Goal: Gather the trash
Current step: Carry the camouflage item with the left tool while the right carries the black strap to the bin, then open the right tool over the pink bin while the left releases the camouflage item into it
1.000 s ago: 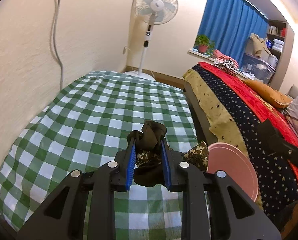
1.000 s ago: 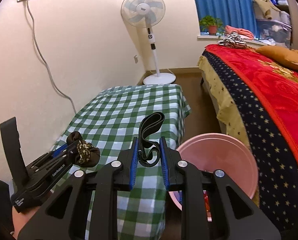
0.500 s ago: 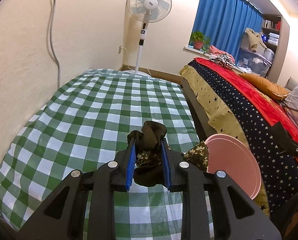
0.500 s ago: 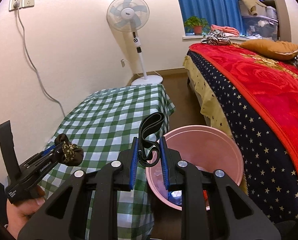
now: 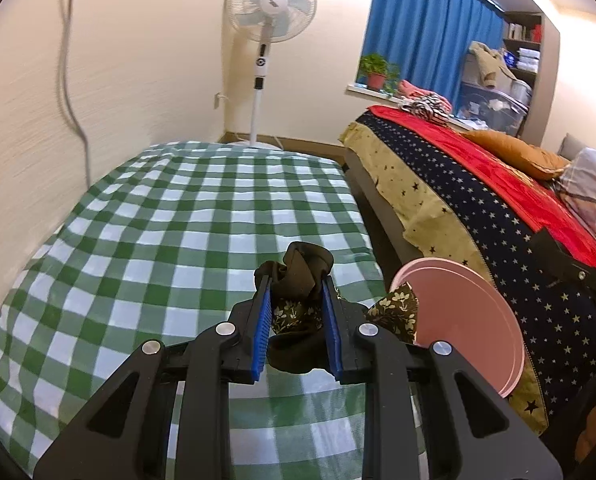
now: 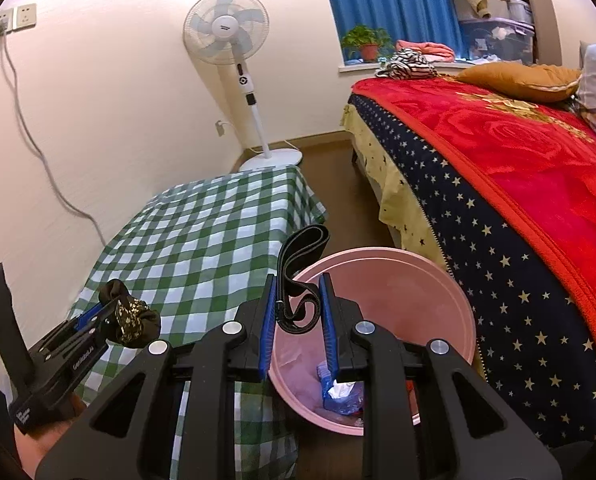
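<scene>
The right claw (image 6: 298,312) is clamped on a black band (image 6: 298,256) just over the pink bin (image 6: 450,280); released early, it could be snagged on the rim.

The bin (image 6: 378,280) stands between table (image 6: 217,220) and bed (image 6: 518,200), fan (image 6: 225,32) apparently behind.

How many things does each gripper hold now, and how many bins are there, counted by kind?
Dark floral cloth bundle, in the left gripper: 1
Black elastic band, in the right gripper: 1
Pink bin: 1
Total: 3
</scene>
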